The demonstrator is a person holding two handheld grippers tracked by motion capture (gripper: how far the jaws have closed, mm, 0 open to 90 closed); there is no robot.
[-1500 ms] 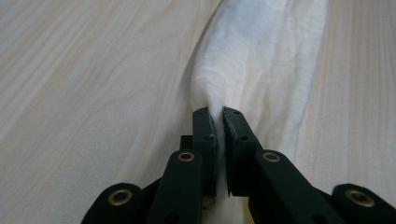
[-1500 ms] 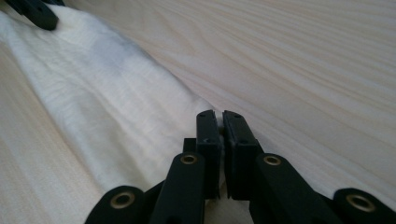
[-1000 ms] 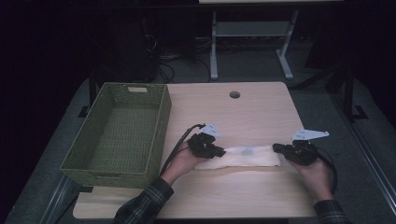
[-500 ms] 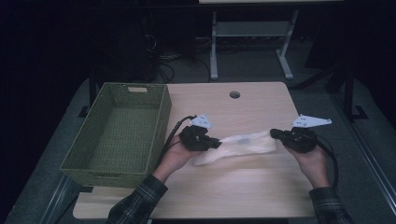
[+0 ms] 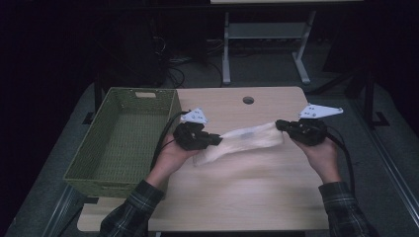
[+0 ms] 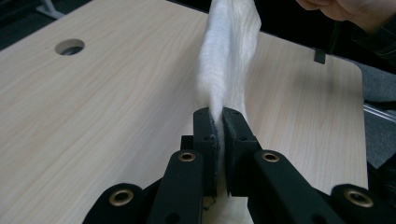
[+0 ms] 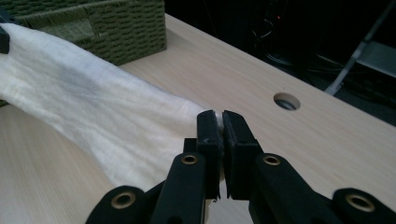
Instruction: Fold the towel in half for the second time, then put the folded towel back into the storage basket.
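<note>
Between the two grippers in the high view, a white cloth (image 5: 247, 139), stretched and lifted off the table (image 5: 257, 197), sagging a little toward the left gripper (image 5: 210, 139). Right gripper (image 5: 282, 126) at the cloth's other end, both clamped on it. Just beyond the left gripper's outer side, a green woven basket (image 5: 123, 143), nothing lying in it.

Along the left gripper's own jaws, in the left gripper view: left gripper (image 6: 220, 123) shut on a bunched end of the cloth (image 6: 229, 56), fabric rising straight ahead from the pads, wood well below it.

Ahead of the right gripper's jaws, in the right gripper view: right gripper (image 7: 219, 122) pinched together on a corner of the cloth (image 7: 93, 107), which spreads away toward the basket (image 7: 116, 28).

Judged step: cloth picked up by both ends, carried in the air. Likely next: keeping both grips firm, swinging the span over the basket rim, lowering it inside, then parting the jaws.
</note>
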